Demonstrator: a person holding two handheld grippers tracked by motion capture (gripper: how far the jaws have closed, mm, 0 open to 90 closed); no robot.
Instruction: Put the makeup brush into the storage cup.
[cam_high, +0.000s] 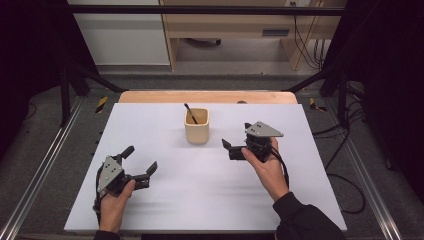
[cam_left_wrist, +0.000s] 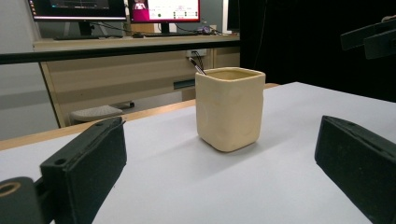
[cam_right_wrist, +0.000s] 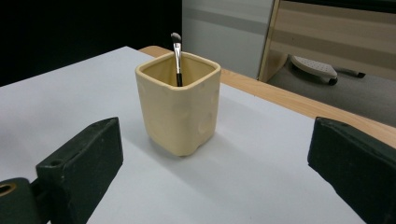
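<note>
The white table (cam_high: 165, 200) has a cream square cup (cam_high: 197, 131) sitting upright toward the far middle, and both the left gripper (cam_high: 140, 161) and right gripper (cam_high: 236, 142) sit well back on either side with jaws wide apart and empty, so I'd guess they're just lining up on it. The right gripper view actually shows the little makeup brush (cam_right_wrist: 177, 55) leaning against the cup's inside wall, bristles up, whereas the left gripper view barely catches its tip (cam_left_wrist: 198, 66) over the rim.
</note>
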